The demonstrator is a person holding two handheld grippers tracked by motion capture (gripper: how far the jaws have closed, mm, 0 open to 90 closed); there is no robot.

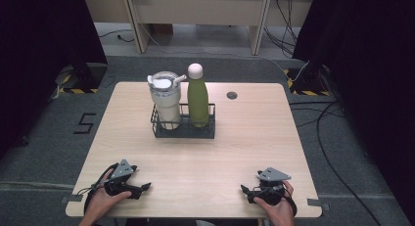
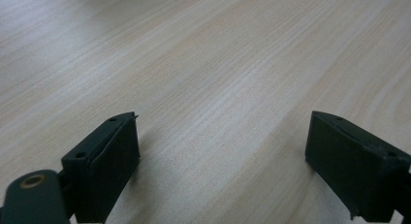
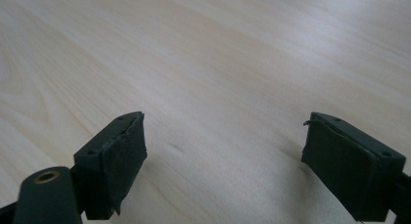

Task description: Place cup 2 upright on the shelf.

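Two tongs views bare table (image 2: pixel 218 64), high view basket (image 1: pixel 183 130), bottles

Left gripper (image 1: pixel 145 187) and right gripper (image 1: pixel 243 189) lie low, jaws apart, pointing toward each other.

Grippers: two, the left gripper (image 1: pixel 145 187) at 7 o'clock on the table and the right gripper (image 1: pixel 243 189) at 5 o'clock, each in one hand
Jaws: two black ones per gripper, four in all, standing apart over bare wood
Tables: one light wooden table (image 1: pixel 230 138)
Wire baskets: one black wire basket (image 1: pixel 184 130) at 12 o'clock
Tumblers: one cream tumbler (image 1: pixel 165 99) in the basket's 9 o'clock half
Bottles: one green bottle (image 1: pixel 197 100) in its 3 o'clock half
Round table grommets: one grommet (image 1: pixel 232 95) at 1 o'clock
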